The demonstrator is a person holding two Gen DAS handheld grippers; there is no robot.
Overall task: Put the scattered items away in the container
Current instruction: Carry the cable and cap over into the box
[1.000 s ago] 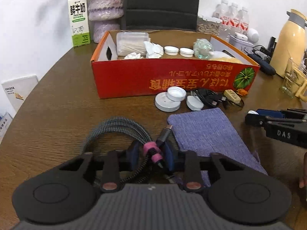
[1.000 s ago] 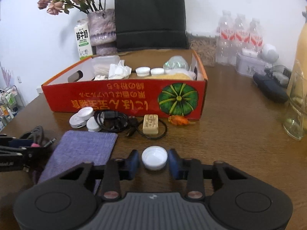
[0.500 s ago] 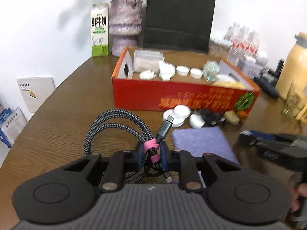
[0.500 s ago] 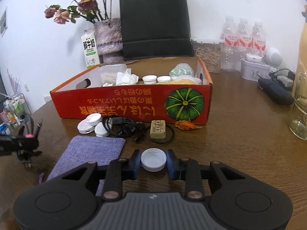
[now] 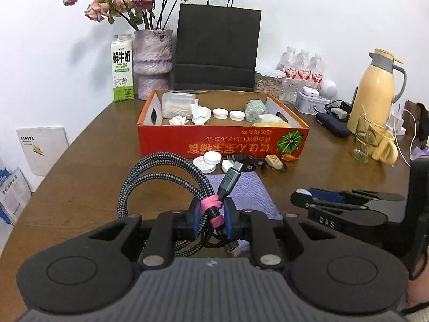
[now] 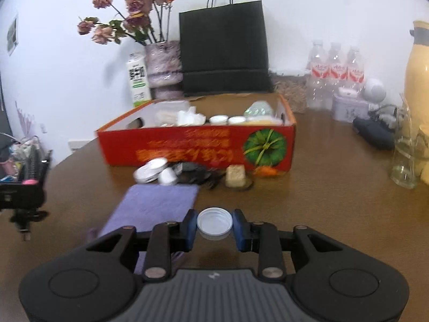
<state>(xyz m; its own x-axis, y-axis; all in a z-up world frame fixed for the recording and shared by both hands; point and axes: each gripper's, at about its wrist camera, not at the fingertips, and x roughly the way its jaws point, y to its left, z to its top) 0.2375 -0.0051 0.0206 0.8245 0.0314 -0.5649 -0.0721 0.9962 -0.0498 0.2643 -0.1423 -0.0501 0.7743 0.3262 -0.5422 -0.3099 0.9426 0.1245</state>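
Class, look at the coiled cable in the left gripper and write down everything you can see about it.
The cable is a braided cord, woven in black and grey, wound into a loose coil of several loops. A pink tie binds the loops together at one spot, and the left gripper is shut on the bundle there. A grey metal plug sticks up from the tie, tilted to the right. The coil is lifted clear of the table, its loops fanning out to the left, and only the jaws touch it.

The box (image 5: 222, 141) sits mid-frame on the counter (image 5: 88, 166), the cloth (image 5: 246, 190) below it, the bag (image 5: 217, 48) above.
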